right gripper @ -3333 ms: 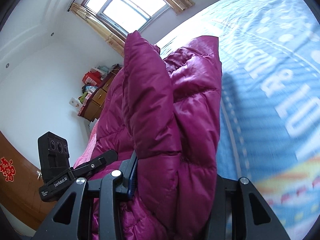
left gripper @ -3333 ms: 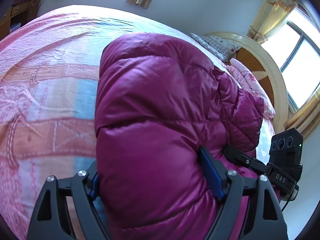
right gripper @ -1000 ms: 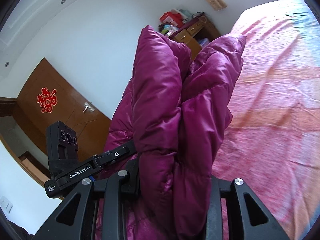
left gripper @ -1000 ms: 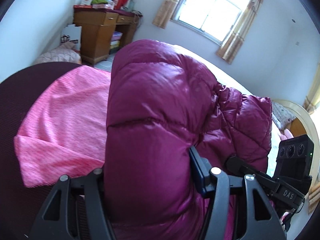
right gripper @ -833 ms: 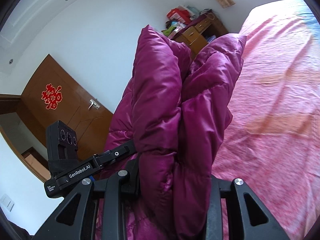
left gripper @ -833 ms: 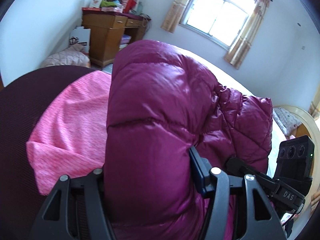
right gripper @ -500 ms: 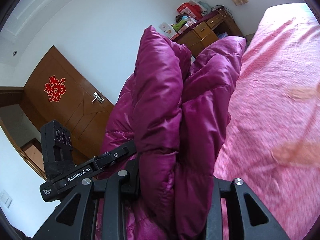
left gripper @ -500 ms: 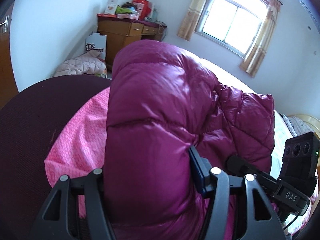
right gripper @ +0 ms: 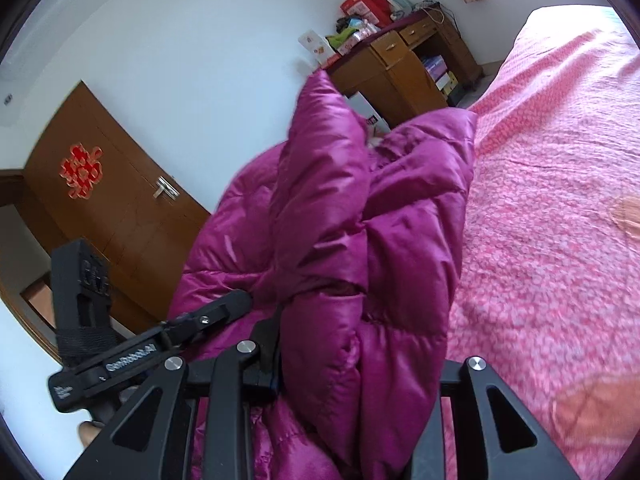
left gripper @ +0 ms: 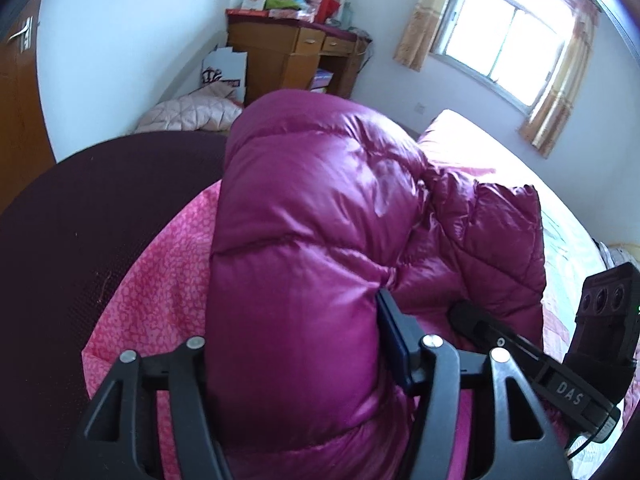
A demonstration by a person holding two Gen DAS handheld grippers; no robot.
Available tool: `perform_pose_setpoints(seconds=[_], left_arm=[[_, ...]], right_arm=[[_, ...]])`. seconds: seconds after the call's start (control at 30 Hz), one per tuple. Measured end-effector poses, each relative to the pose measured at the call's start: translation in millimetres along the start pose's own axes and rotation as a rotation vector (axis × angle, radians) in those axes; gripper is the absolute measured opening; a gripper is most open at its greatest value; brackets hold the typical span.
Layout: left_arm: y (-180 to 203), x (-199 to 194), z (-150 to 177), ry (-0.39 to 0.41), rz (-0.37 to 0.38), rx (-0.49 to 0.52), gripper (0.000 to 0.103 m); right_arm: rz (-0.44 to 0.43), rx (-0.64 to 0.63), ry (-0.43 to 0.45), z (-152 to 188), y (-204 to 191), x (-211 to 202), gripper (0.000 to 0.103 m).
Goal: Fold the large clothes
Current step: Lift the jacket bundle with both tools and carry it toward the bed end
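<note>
Puffer jacket [left gripper: 304,264], magenta and quilted, fills the middle of both views and hides most of what lies behind it. In the left wrist view the left gripper [left gripper: 294,344] has a thick roll of the jacket between its fingers; its jaws have just been opening a little, and only the right blue pad [left gripper: 394,344] shows, pressed into the cloth, the other side being buried under the padding, so the grip is probably still on. In the right wrist view the right gripper [right gripper: 356,356] is clamped on a bunched fold of the same jacket [right gripper: 360,240], its fingertips swallowed by fabric. The lower edge of the jacket is cut off by the frame in both views. Beneath lies a bed with a pink patterned bedspread [right gripper: 552,208], and beside its corner a dark maroon surface [left gripper: 92,216] whose nature is hard to make out. Beyond stand a wooden desk [left gripper: 296,60] piled with boxes, a curtained window [left gripper: 508,40] and a brown door [right gripper: 116,208] bearing a red ornament [right gripper: 81,170].
</note>
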State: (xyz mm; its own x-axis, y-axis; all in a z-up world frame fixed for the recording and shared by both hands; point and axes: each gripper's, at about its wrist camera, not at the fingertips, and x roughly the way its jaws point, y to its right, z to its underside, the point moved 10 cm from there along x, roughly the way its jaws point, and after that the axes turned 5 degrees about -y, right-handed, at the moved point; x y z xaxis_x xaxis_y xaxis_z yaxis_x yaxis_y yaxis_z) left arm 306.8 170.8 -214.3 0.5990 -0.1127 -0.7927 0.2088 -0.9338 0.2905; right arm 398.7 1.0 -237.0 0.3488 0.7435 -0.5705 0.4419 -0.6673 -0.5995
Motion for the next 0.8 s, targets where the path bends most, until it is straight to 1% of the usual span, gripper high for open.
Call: perform_pose_setpoints(seconds=[0.07, 0.1, 0.17, 0.23, 0.27, 0.33, 0.4, 0.5, 0.6, 0.67, 0.73, 0.77, 0.8], left_arm=[[-8.6, 12.3, 4.4, -0.033, 0.005, -0.049, 0.073], [-14.1, 20.0, 8.1, -0.055, 0.032, -0.09, 0.077], [-21.6, 27.8, 12.7, -0.084, 0.087, -0.152, 0.082], [-22.4, 29.6, 16.3, -0.094, 0.104, -0.165, 0.084], [-21.6, 29.9, 16.3, -0.09, 0.089, -0.153, 0.085], [-18.1, 28.5, 15.9, -0.07, 0.034, -0.107, 0.088], [-13.7, 27.3, 15.5, -0.054, -0.019, -0.069, 0.095], [-8.8, 28.7, 14.8, -0.051, -0.044, -0.037, 0.098], [-5.0, 27.2, 13.2, -0.03, -0.079, 0.009, 0.101], [-2.4, 25.3, 12.6, -0.01, -0.108, 0.049, 0.103], [-1.7, 22.9, 12.7, 0.007, -0.131, 0.077, 0.103], [-2.3, 21.9, 12.7, 0.013, -0.14, 0.081, 0.103], [-4.2, 22.3, 12.2, 0.015, -0.143, 0.08, 0.103]], right_arm=[[0.015, -0.003, -0.025, 1.9, 8.6, 11.4, 0.033], [0.006, 0.006, -0.029, 2.1, 13.4, 15.2, 0.034], [-0.019, 0.03, -0.032, 3.7, 20.3, 19.2, 0.035], [-0.035, 0.035, -0.024, 5.3, 23.4, 20.0, 0.035], [-0.041, 0.036, -0.02, 7.9, 24.9, 18.8, 0.035], [-0.056, 0.052, -0.014, 9.5, 28.1, 17.1, 0.035], [-0.079, 0.083, -0.004, 12.6, 32.5, 13.6, 0.035], [-0.093, 0.112, 0.011, 19.4, 37.7, 6.6, 0.035], [-0.081, 0.13, 0.01, 27.2, 42.3, 0.6, 0.04], [-0.077, 0.164, 0.01, 35.0, 43.0, -6.1, 0.042], [-0.046, 0.184, 0.015, 40.5, 41.0, -17.8, 0.046], [-0.017, 0.176, 0.027, 42.2, 38.0, -26.2, 0.046], [0.035, 0.144, 0.055, 41.8, 32.7, -38.0, 0.046]])
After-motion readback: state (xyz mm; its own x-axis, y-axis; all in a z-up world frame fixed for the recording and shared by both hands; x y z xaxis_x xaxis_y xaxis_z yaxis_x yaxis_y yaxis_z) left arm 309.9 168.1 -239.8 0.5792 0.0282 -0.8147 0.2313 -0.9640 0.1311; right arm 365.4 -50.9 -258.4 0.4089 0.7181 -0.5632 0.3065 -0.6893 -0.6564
